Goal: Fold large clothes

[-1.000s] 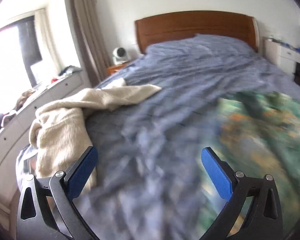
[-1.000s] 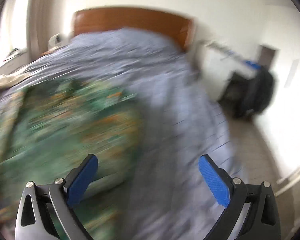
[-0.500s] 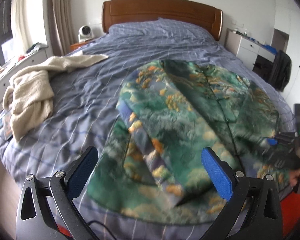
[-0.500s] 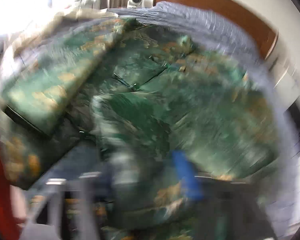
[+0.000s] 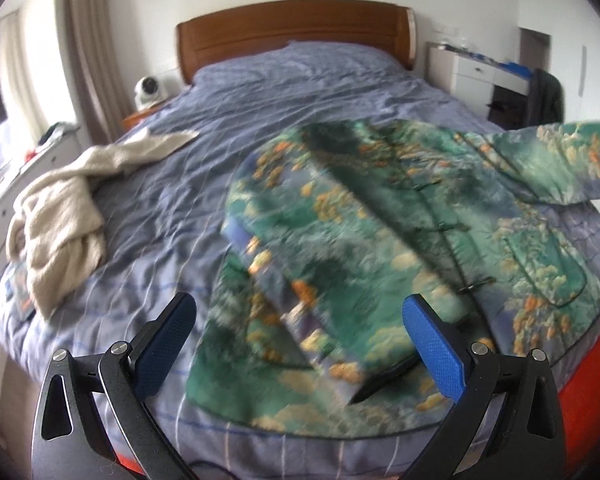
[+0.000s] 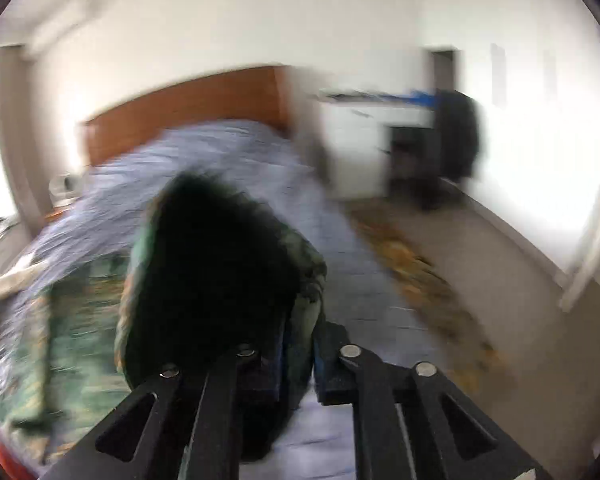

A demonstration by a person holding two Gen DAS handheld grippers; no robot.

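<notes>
A green quilted jacket with an orange-and-gold landscape print (image 5: 384, 240) lies front-up on the blue checked bedspread (image 5: 172, 200), filling the centre and right of the left wrist view. One sleeve is folded in across its front, lower centre of the frame. The other sleeve (image 5: 560, 160) is raised off the bed at the upper right edge.

The right gripper (image 6: 296, 364) has its jaws closed on a bunch of that green fabric (image 6: 220, 272), which fills the centre of its blurred view. The left gripper (image 5: 300, 344) hangs above the jacket's near hem with its jaws wide apart, holding nothing.

The step in hand looks like folding the lifted sleeve in over the chest. To do it well, carry the cuff across in a low arc, keep the sleeve taut so it does not twist, and lay it to mirror the first sleeve, with the crease at the shoulder seam. The free left gripper could press the body down near the buttons so the padded cloth does not drag.

A cream knitted garment (image 5: 64, 216) lies crumpled at the left, well apart.
</notes>
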